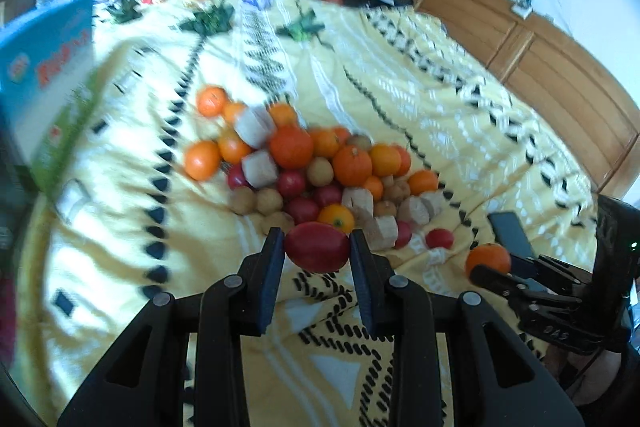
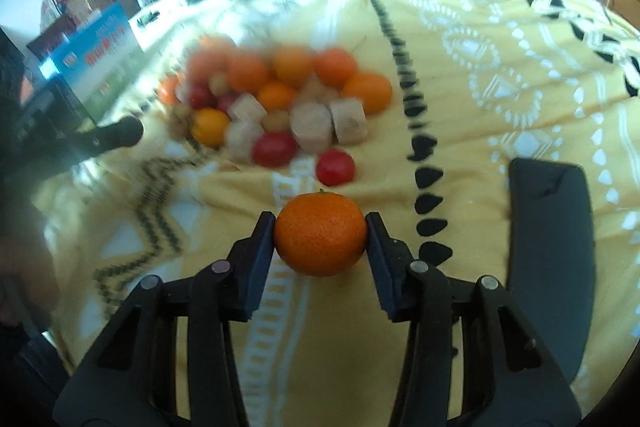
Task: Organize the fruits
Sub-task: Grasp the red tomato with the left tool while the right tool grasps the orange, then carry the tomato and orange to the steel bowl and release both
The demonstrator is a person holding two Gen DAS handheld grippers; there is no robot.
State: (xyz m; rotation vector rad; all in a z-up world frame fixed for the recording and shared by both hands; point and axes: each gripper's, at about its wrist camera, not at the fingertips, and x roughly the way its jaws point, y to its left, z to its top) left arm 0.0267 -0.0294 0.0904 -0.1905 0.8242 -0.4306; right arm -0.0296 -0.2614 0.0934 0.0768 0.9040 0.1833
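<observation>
The red writing on the blue cardboard box (image 1: 44, 67) is too blurred to read. My left tool (image 1: 317, 247) clamps a smooth red oval fruit (image 1: 317, 251). My right tool (image 2: 320, 233) grips a round orange tangerine (image 2: 320, 233).

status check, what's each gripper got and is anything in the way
Left hand-held gripper shut on red fruit. Right hand-held gripper shut on orange. Mixed pile ahead on bedspread; nothing blocking.

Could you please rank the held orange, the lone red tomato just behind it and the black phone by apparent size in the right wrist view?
1. black phone, clearly largest.
2. orange in the right gripper, though nearness to the camera enlarges it.
3. red tomato, smallest.
</observation>
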